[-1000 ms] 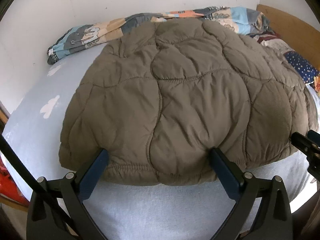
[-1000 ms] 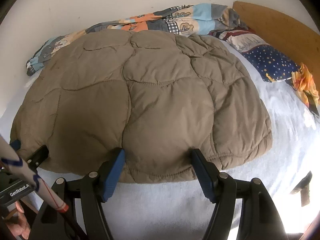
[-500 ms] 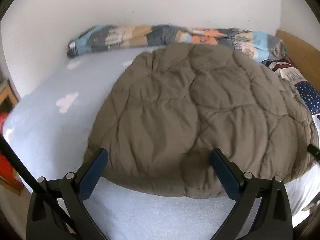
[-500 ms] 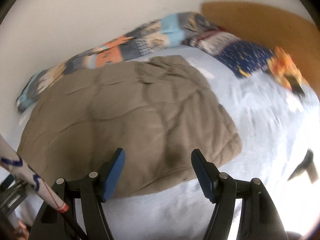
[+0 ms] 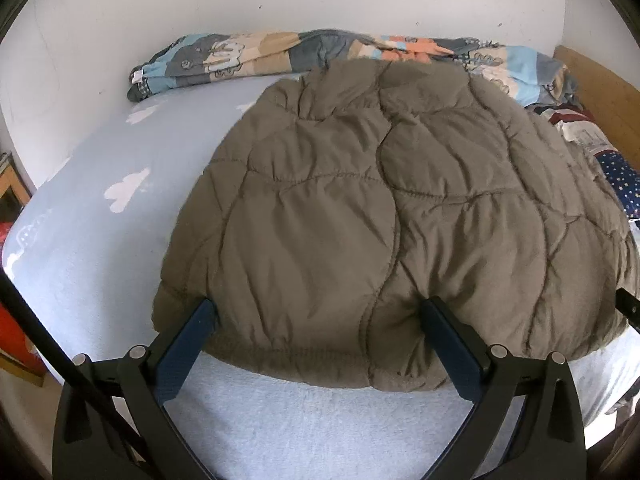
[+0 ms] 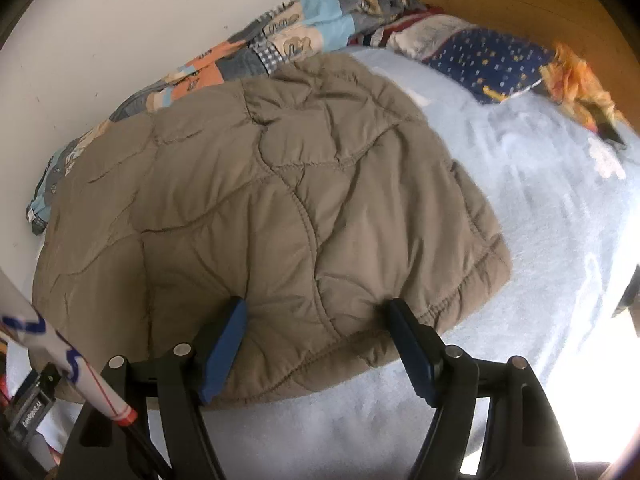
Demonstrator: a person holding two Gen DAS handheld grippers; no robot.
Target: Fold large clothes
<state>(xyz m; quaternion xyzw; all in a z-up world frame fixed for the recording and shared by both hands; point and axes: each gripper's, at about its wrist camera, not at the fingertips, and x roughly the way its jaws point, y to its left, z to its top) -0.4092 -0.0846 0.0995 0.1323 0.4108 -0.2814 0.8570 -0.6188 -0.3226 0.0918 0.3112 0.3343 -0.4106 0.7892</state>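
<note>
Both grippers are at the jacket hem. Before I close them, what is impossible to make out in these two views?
- Sleeves and front of the brown quilted jacket: hidden beneath its own upper layer, both views.
- Whether the left gripper or right gripper touches the hem: unclear.
- Bed far right: washed out by glare, right wrist view.

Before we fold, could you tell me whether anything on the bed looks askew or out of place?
Nothing stands out: the jacket lies fairly flat on the bed, both grippers open at its near hem.
</note>
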